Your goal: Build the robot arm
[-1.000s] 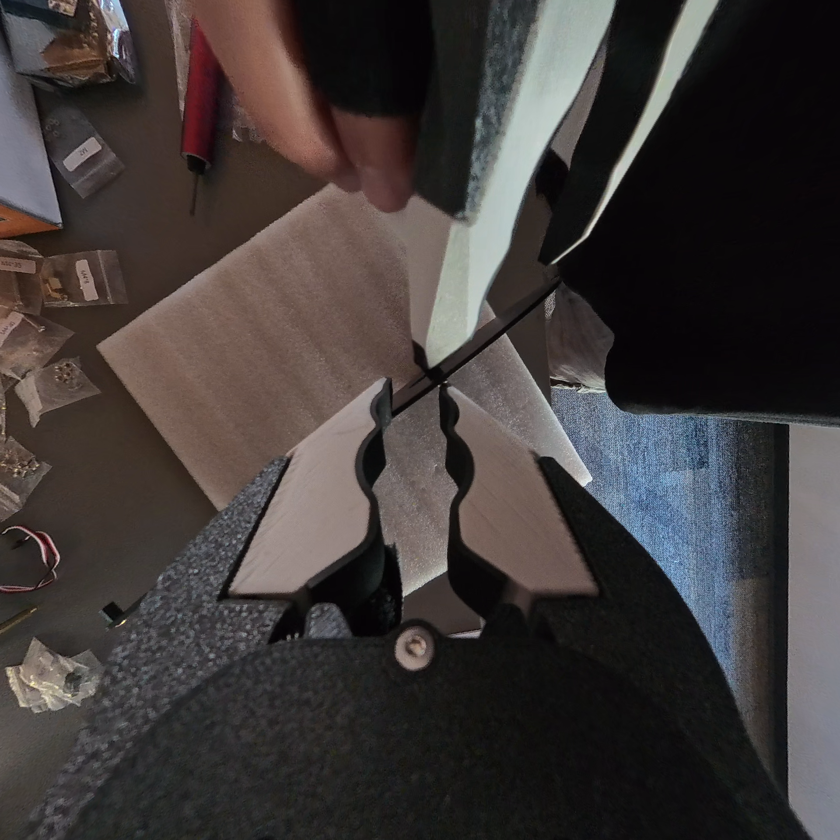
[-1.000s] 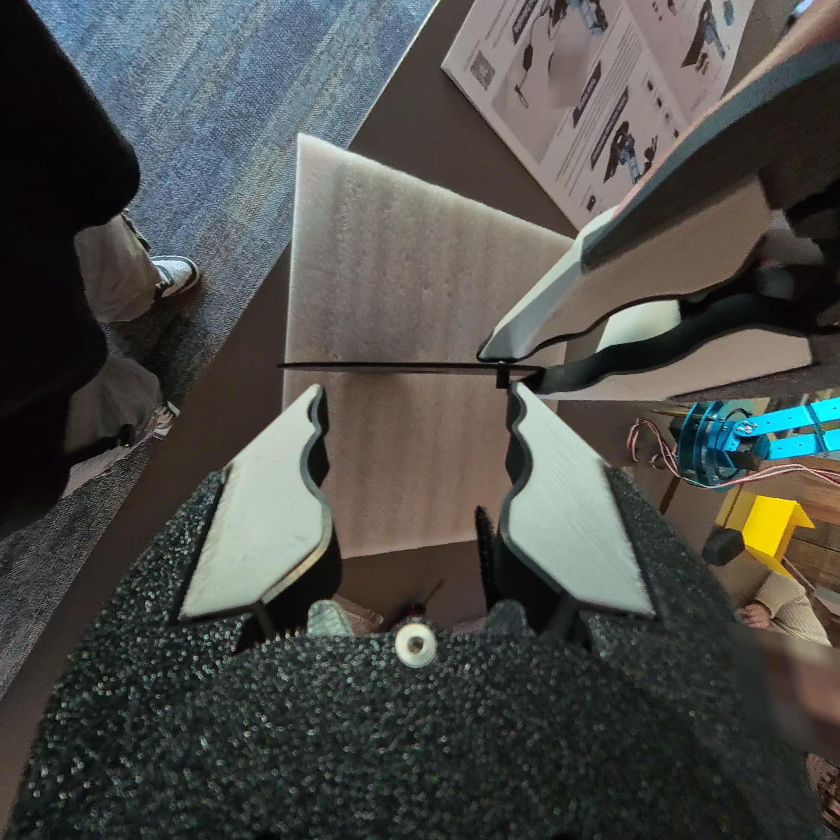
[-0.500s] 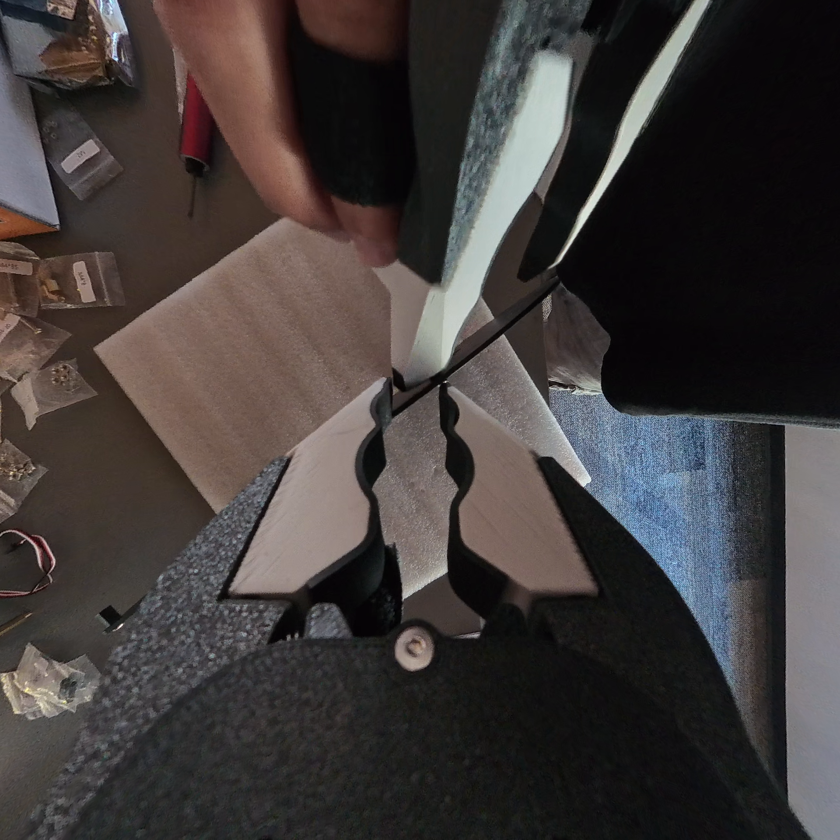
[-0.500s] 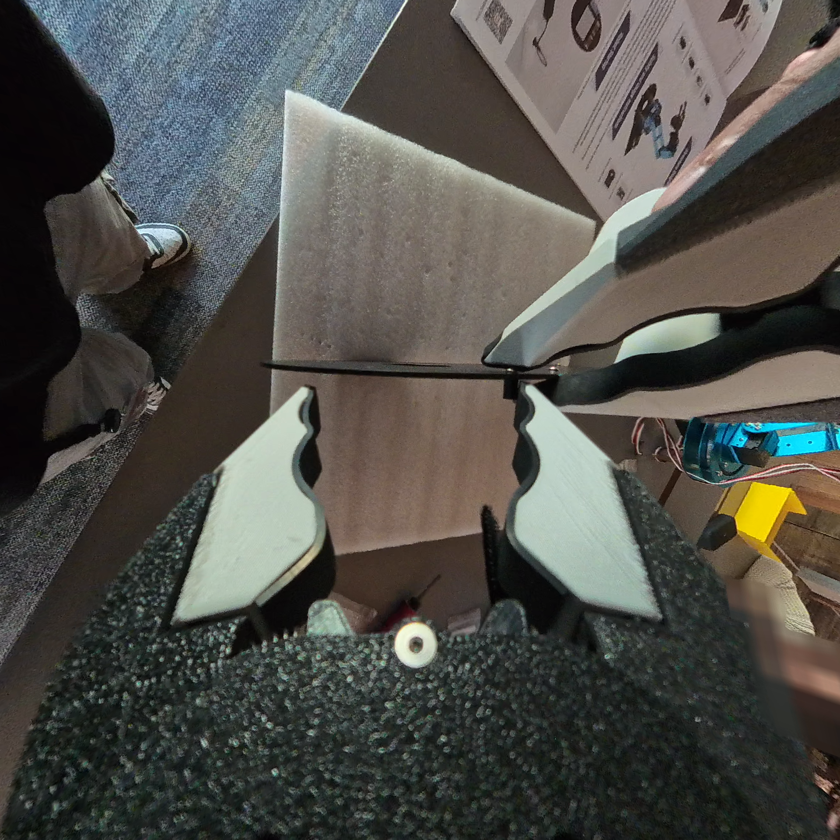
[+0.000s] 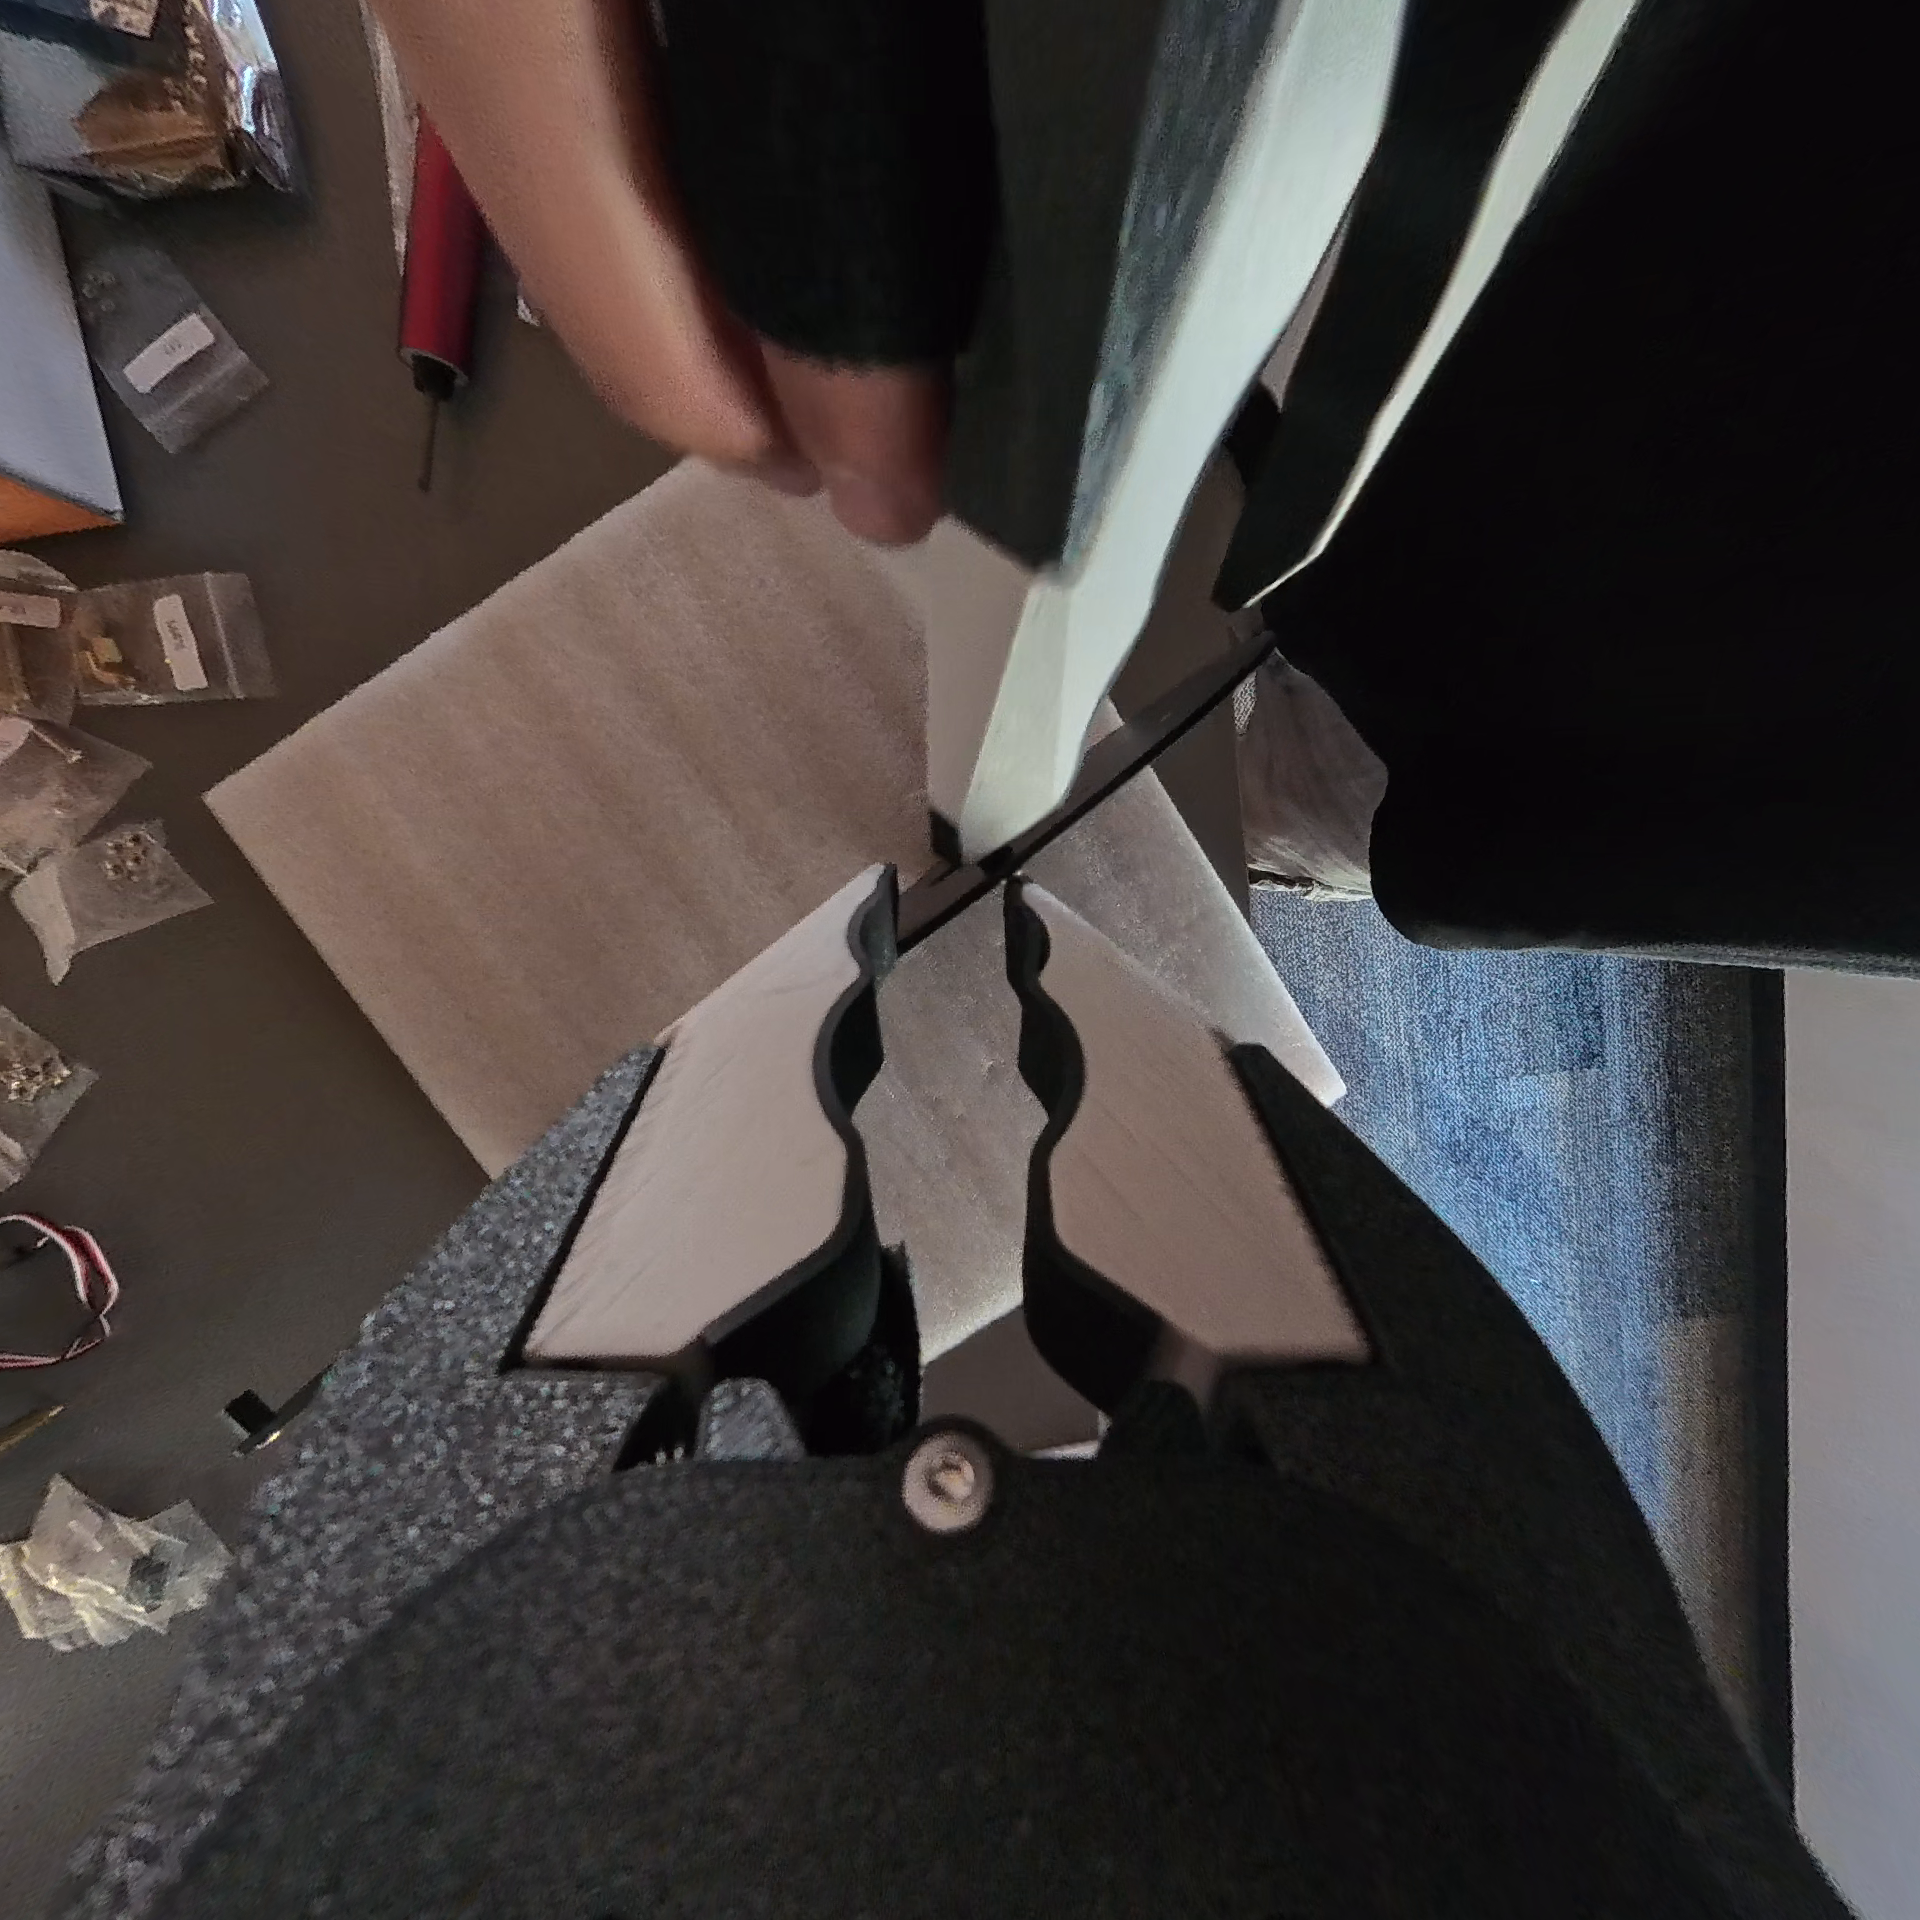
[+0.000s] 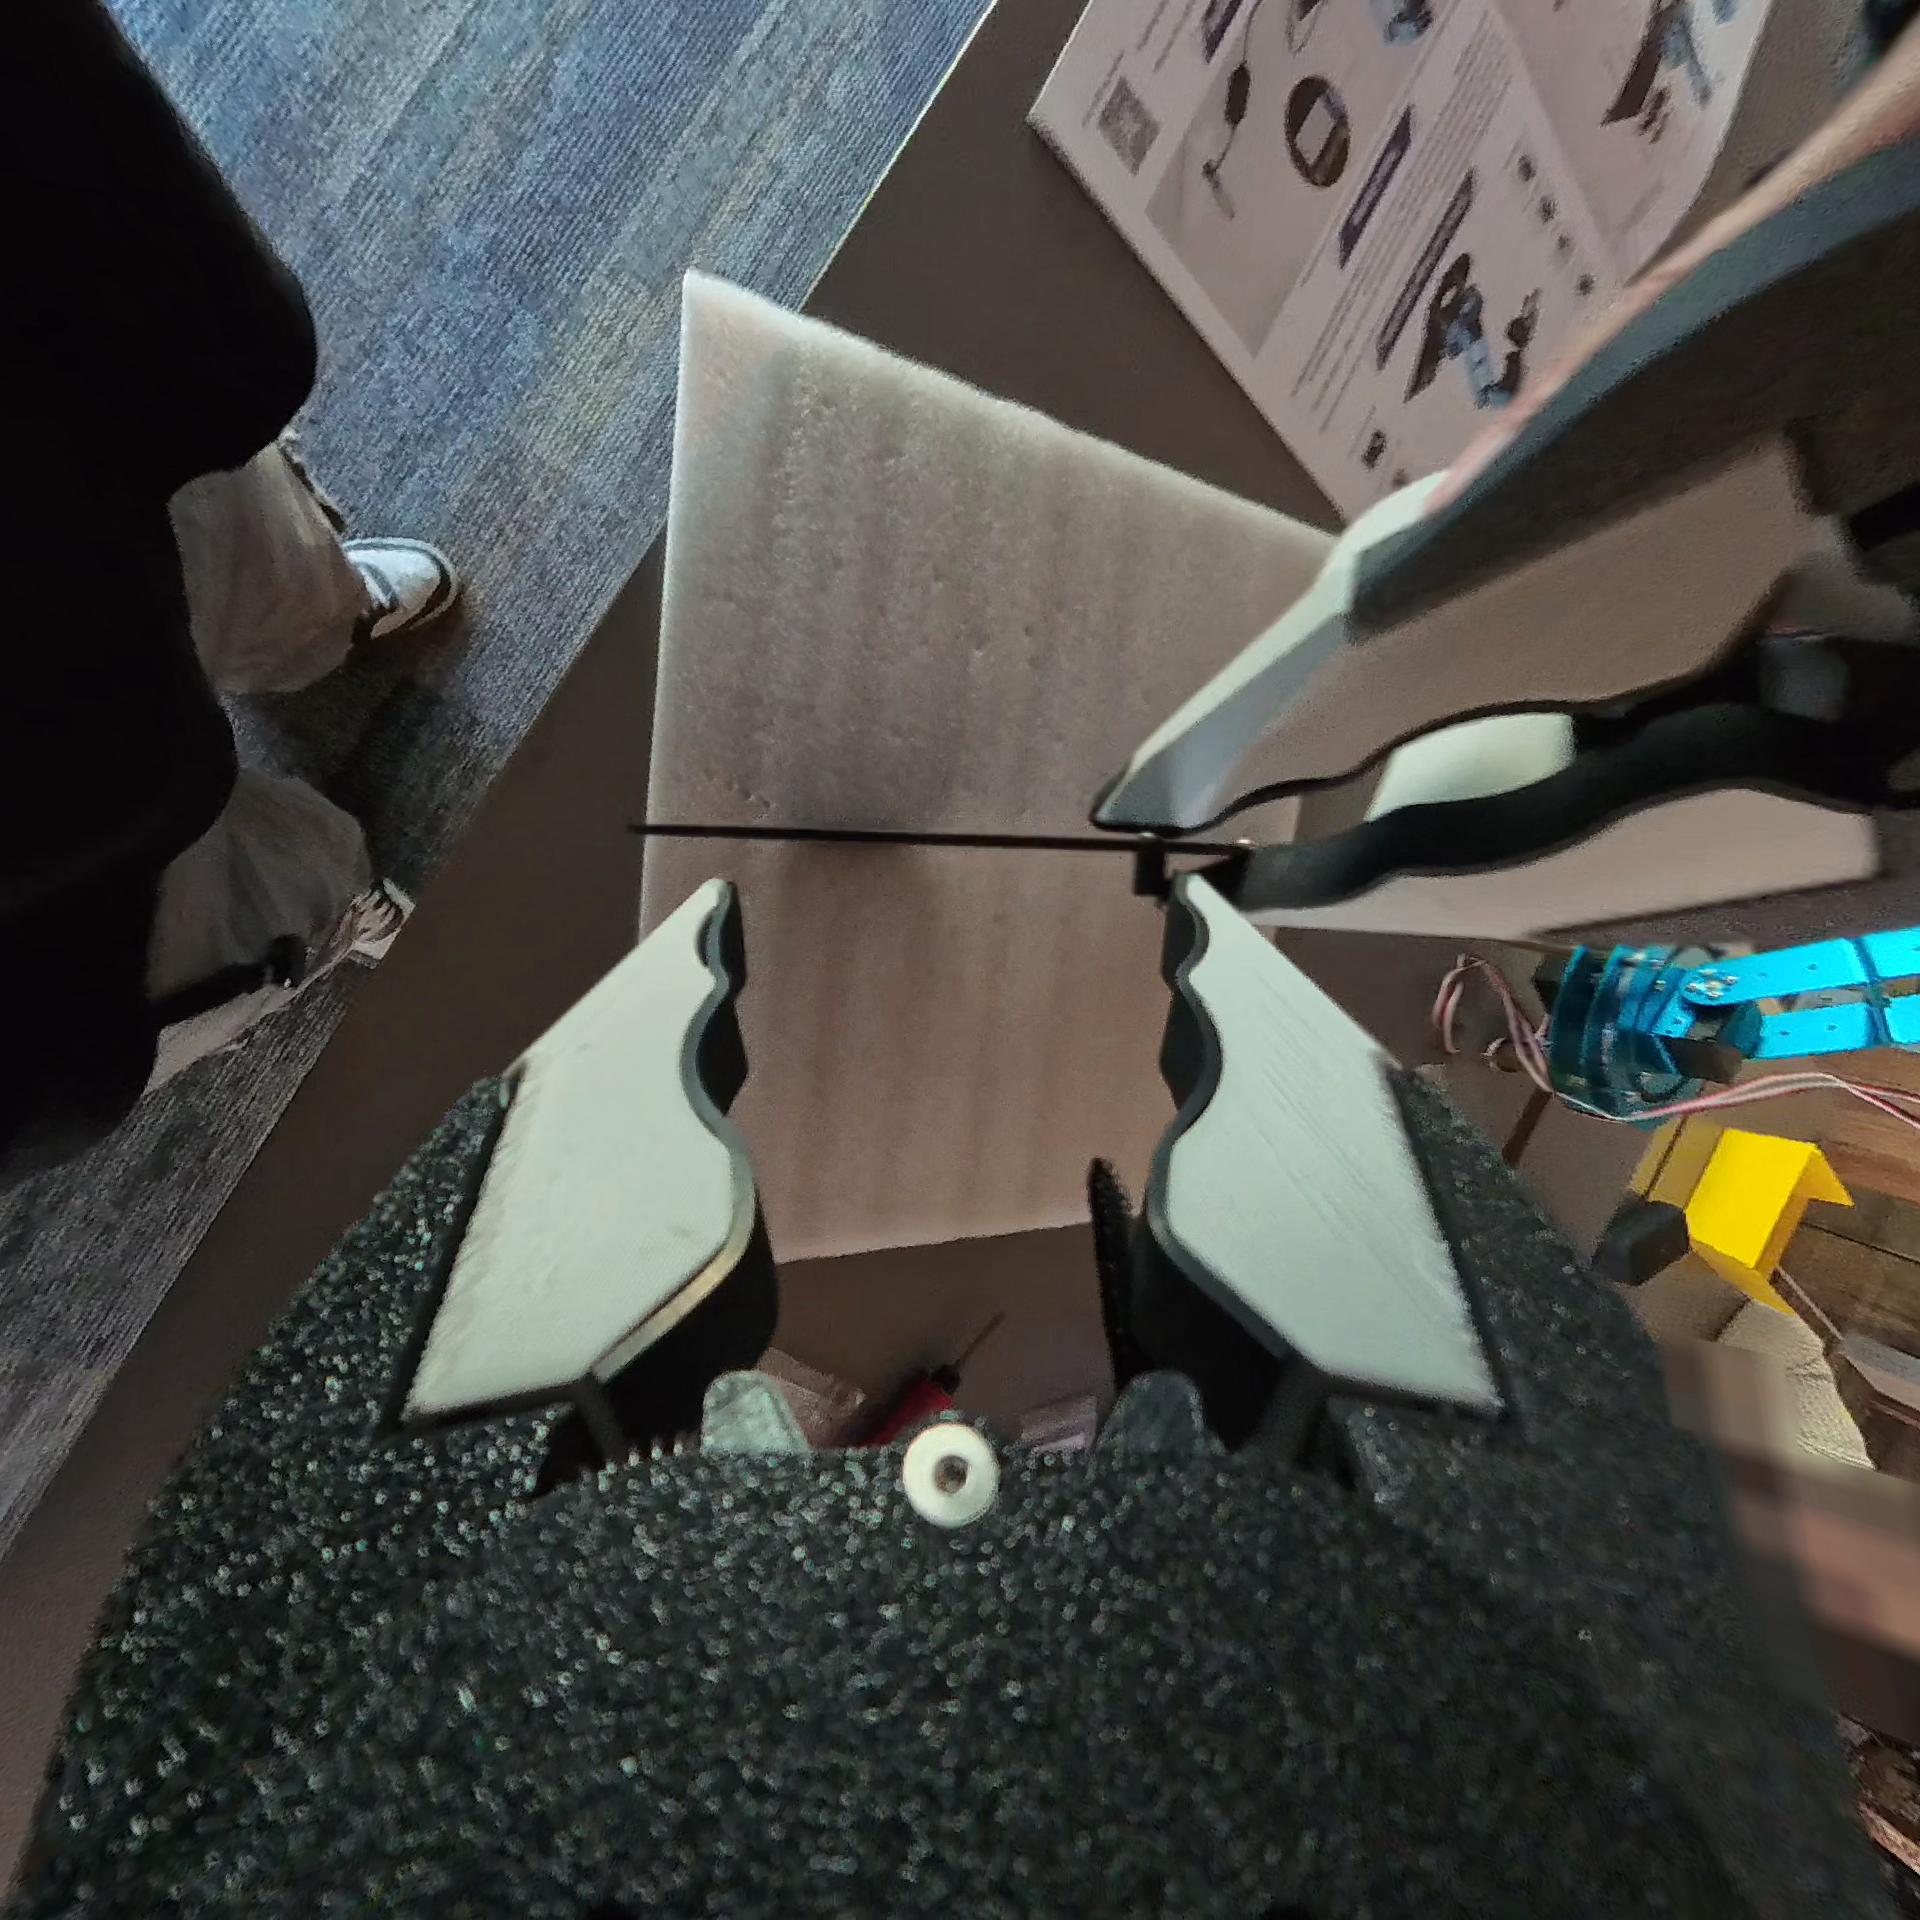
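Two grippers face each other over one thin black tie (image 6: 883, 836), and only one of them has it. The left gripper (image 5: 951, 894) is narrowed to a slim slit, and the tie's head end is caught at its fingertips; it seems to be what keeps the tie in the air, though the exact pinch is hard to make out. The right gripper (image 6: 956, 888) stands wide apart and holds nothing.

From the left gripper's tips the strap runs straight out, free and level. Its long axis lies crosswise to the right gripper's fingers, just past their tips, and it spans the whole gap and overshoots the far finger. The tie's head sits just beside the right gripper's own right fingertip, possibly touching it. So the strap is in front of the right gripper's opening, not within it, with the head on its right side and the loose tail on its left.

Below both lies a pale foam sheet (image 6: 883, 520) on a dark table (image 5: 312, 1039). A bare hand (image 5: 727, 312) shows behind the right gripper. Farther off are small clear bags (image 5: 177, 644), a red screwdriver (image 5: 442, 260), a printed sheet (image 6: 1403, 208), a blue arm model (image 6: 1662, 1018), and carpet (image 6: 520, 208) beyond the table edge.
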The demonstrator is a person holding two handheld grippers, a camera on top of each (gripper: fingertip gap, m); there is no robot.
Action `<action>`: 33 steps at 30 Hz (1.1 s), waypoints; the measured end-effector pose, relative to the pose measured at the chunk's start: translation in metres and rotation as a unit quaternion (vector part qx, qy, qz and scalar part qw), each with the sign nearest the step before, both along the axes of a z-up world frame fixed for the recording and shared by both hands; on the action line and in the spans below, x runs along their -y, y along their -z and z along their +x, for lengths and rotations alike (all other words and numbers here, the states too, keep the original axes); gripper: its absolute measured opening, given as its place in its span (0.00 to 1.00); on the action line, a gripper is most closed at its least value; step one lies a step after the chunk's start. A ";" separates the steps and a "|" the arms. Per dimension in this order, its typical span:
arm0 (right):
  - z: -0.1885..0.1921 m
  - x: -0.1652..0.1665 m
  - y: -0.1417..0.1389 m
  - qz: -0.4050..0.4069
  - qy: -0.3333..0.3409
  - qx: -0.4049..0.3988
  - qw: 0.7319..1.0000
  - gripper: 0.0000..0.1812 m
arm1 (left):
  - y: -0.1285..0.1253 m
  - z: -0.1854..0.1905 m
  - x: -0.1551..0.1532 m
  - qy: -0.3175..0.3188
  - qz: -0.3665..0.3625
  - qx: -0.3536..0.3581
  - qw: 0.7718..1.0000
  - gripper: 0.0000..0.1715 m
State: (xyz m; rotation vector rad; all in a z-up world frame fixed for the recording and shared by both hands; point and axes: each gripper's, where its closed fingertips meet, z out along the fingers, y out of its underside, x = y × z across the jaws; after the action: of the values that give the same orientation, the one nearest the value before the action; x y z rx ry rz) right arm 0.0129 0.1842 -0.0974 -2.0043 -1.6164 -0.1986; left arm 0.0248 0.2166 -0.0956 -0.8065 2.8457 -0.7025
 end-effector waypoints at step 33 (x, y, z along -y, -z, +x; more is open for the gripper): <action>0.004 -0.007 0.014 -0.048 0.012 0.000 0.999 0.44 | 0.001 0.002 0.002 0.000 0.000 -0.005 1.000 0.12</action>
State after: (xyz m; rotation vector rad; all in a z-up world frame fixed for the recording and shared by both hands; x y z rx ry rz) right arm 0.0165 0.1912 -0.1111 -2.0970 -1.6299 -0.1309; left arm 0.0265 0.2147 -0.0966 -0.8112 2.8552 -0.7018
